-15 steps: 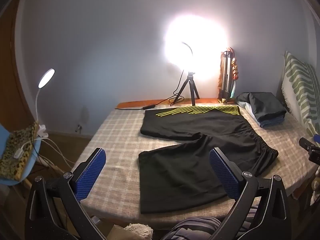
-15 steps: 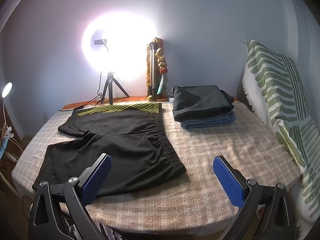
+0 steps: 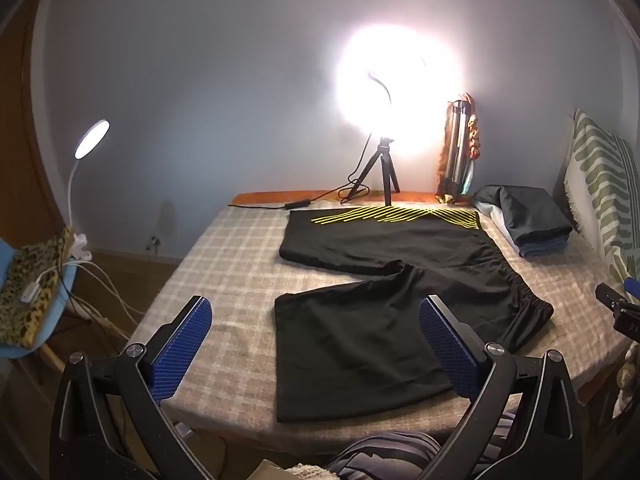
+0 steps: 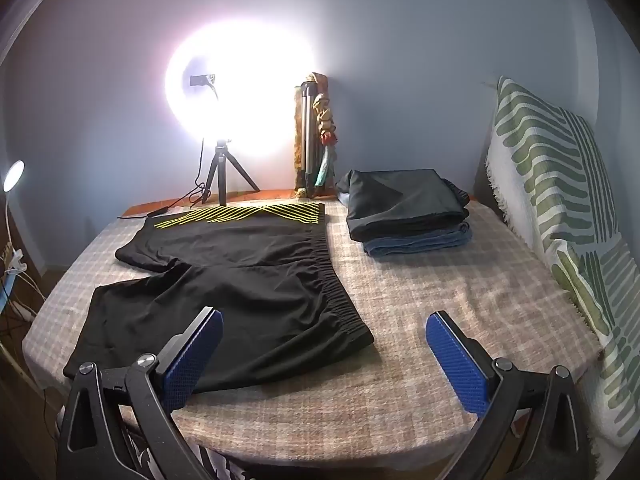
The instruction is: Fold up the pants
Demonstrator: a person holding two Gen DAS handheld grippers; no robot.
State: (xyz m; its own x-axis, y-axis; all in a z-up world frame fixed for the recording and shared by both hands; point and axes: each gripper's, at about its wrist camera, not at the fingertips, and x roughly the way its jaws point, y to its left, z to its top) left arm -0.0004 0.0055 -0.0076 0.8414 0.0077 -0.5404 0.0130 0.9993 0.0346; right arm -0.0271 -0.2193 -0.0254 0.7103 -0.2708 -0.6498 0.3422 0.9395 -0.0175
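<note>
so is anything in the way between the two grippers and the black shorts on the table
Nothing visible: the black shorts lie flat before the open left gripper and right gripper. The folded stack sits apart at the back.

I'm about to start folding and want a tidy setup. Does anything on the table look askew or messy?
Mostly tidy. The black shorts lie flat, but the two legs splay apart rather than lining up, and the near leg reaches the table edge. The folded stack looks neat. Both grippers are open and empty.
</note>
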